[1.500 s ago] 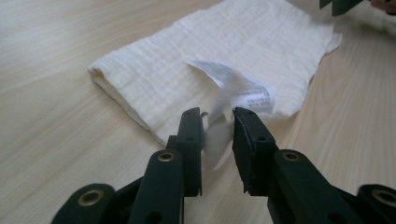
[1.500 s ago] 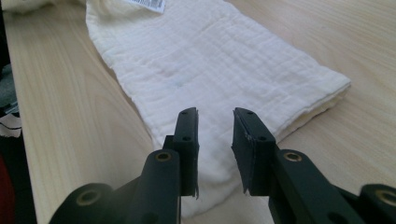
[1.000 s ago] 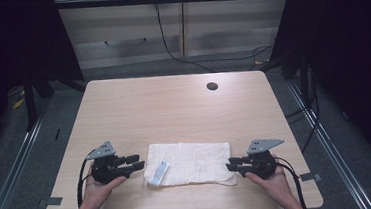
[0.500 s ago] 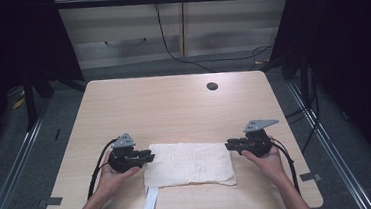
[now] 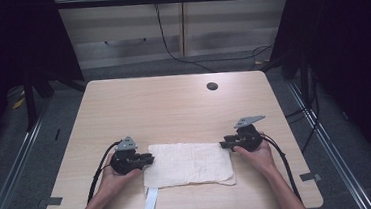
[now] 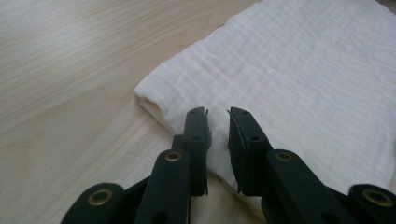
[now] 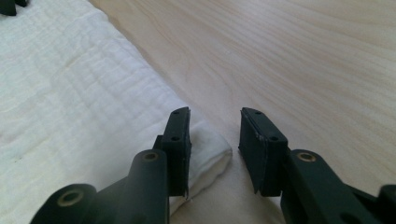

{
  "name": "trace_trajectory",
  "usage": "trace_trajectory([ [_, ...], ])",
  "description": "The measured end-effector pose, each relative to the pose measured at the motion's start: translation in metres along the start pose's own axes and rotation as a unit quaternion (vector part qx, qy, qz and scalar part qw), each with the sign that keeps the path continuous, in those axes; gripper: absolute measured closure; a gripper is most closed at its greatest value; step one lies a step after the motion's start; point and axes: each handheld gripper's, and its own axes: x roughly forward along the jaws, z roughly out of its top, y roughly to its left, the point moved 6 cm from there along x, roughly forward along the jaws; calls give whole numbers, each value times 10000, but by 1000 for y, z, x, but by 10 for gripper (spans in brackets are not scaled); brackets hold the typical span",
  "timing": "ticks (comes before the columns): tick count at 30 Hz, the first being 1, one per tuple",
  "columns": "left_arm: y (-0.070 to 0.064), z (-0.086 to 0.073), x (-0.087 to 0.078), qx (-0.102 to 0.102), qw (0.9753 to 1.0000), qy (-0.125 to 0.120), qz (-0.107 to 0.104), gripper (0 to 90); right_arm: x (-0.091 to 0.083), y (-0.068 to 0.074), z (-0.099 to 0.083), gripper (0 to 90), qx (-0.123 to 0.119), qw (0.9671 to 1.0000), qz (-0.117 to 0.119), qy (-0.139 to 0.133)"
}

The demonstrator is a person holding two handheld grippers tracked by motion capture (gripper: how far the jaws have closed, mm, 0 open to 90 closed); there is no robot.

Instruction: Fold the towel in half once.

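Lower frame: left gripper (image 5: 145, 160) and right gripper (image 5: 225, 144), jaws apart, lie level, pointing inward at the cloth's (image 5: 188, 163) far corners.

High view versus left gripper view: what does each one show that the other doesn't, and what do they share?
High view alone: the whole table with its dark hole, both hands, the right gripper at the cloth's far right corner, and a white strip at the near edge.

Left gripper view alone: the left gripper with a narrow gap between its jaws, over the rolled edge of the cloth.

Both: the folded white cloth on the wooden tabletop.
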Motion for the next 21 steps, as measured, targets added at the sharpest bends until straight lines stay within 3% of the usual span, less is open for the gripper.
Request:
trace_trajectory([
  [3,0,-1,0,-29,10000,-32,26,770,1,0,-1,636,-75,10000,57,-9],
  [6,0,-1,0,-56,10000,-64,43,770,1,3,-2,736,-224,9997,85,11],
  [8,0,-2,-1,-72,9999,-67,26,770,1,4,-2,842,-176,9998,91,39],
  [12,-1,-3,-3,-17,10000,-25,65,770,1,4,-2,868,-54,10000,58,-13],
  [16,-4,-6,-8,-69,10000,-3,-59,760,1,5,-2,871,-37,10000,51,-9],
  [19,-1,-3,-14,-121,9998,-131,41,697,2,5,-1,871,-9,10000,44,-11],
  [21,16,13,-25,-123,9979,-400,493,630,2,5,-1,870,1,10000,51,-16],
])
